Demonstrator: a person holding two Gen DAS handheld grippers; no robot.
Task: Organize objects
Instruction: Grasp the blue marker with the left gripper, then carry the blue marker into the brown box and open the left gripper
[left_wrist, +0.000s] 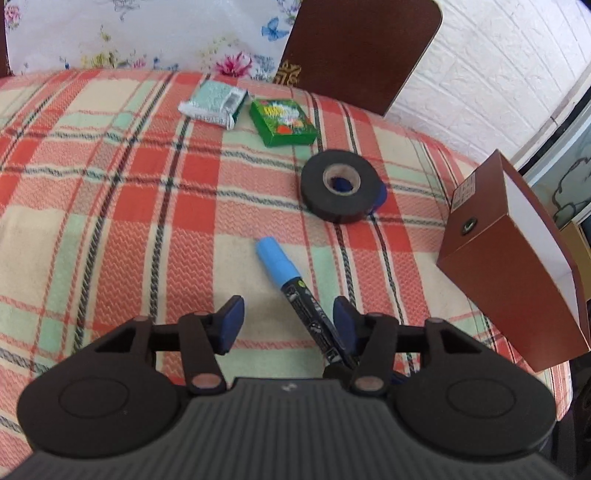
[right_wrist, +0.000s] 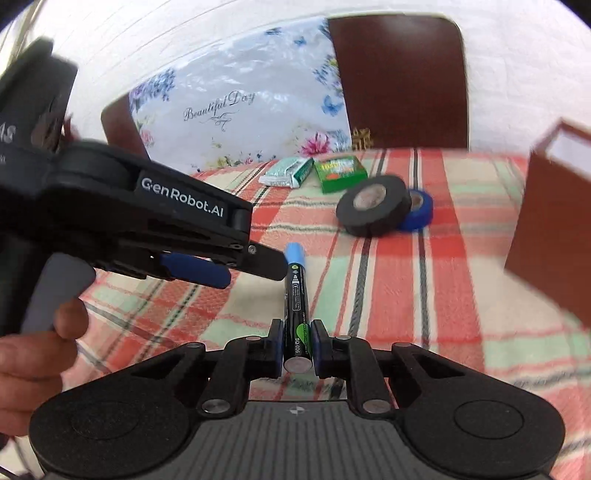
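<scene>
Marker (right_wrist: 295, 295): I see its long axis run up-frame from my right gripper (right_wrist: 296, 345), clamped on its butt; left gripper (left_wrist: 288, 323) open, cap (left_wrist: 277, 258) beyond its pads.

Marker (right_wrist: 295, 295) sits clamped between my right gripper (right_wrist: 297, 343) pads, pointing away across the table (left_wrist: 110, 221). My left gripper (left_wrist: 288, 321) is right beside it on the left. Further back there's a tape roll (left_wrist: 340, 186) leaning on a smaller roll (right_wrist: 419, 208), with a box (left_wrist: 282, 122) and a packet (left_wrist: 214, 103) behind them. An open box (left_wrist: 517, 266) stands off to the right.
</scene>
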